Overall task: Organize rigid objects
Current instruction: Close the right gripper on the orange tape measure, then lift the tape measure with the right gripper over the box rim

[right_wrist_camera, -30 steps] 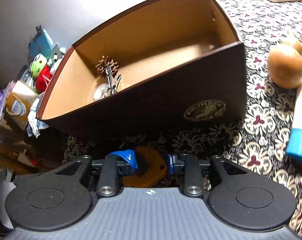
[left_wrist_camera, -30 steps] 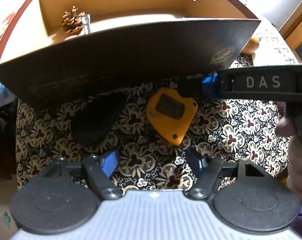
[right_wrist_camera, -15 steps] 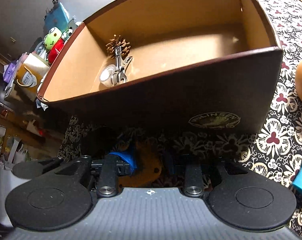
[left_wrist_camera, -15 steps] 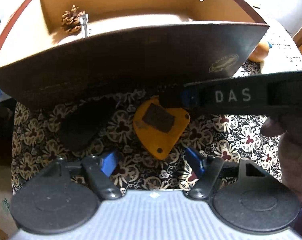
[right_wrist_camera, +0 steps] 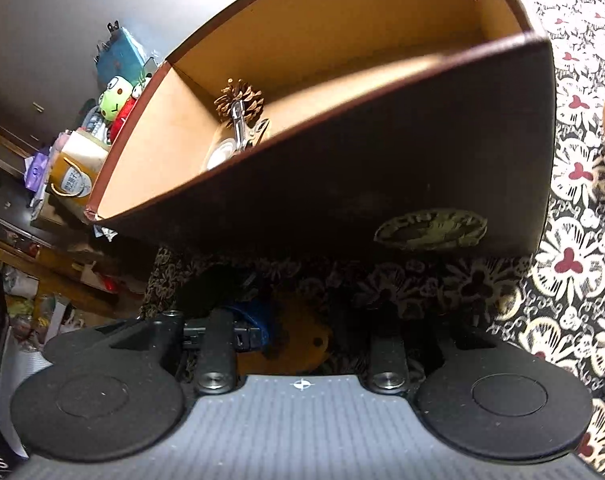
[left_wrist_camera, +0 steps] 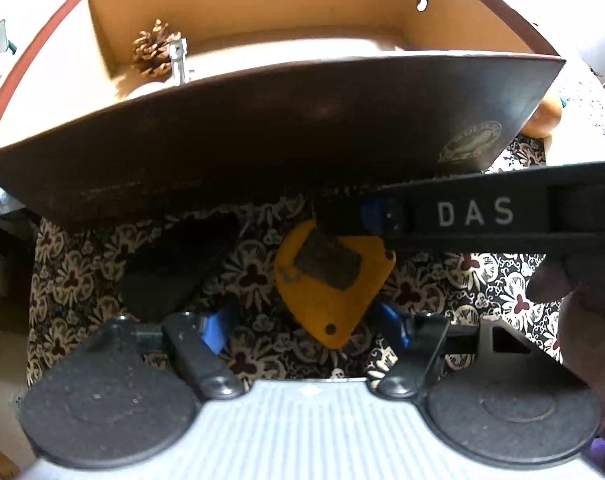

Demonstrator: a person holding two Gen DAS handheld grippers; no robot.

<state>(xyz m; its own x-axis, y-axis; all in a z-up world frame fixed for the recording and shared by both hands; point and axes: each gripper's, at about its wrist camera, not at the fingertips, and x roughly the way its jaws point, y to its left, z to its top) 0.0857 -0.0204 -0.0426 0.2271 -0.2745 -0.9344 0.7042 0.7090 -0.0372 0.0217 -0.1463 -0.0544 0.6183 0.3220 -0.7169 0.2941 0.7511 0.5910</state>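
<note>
A flat orange plastic piece (left_wrist_camera: 330,292) with a dark patch lies on the flowered tablecloth in front of a brown box (left_wrist_camera: 262,132). My left gripper (left_wrist_camera: 302,326) stands open, and the piece's lower tip lies between its blue fingertips. My right gripper (right_wrist_camera: 318,334) reaches in from the right in the left wrist view, its tip over the piece's upper edge. In its own view the orange piece (right_wrist_camera: 298,344) shows between its parted fingers, with no pad visibly pressing on it. A pine cone (left_wrist_camera: 156,50) and a metal tool (right_wrist_camera: 244,128) lie inside the box.
A black object (left_wrist_camera: 170,268) lies left of the orange piece. A round brown onion (left_wrist_camera: 546,110) sits at the box's right corner. A person's hand (left_wrist_camera: 582,320) holds the right gripper. Toys and clutter (right_wrist_camera: 114,104) stand off the table at left.
The orange piece now sits nearer my left fingertips. The right gripper has slid left over its upper edge and dropped lower, so the box wall fills more of its view.
</note>
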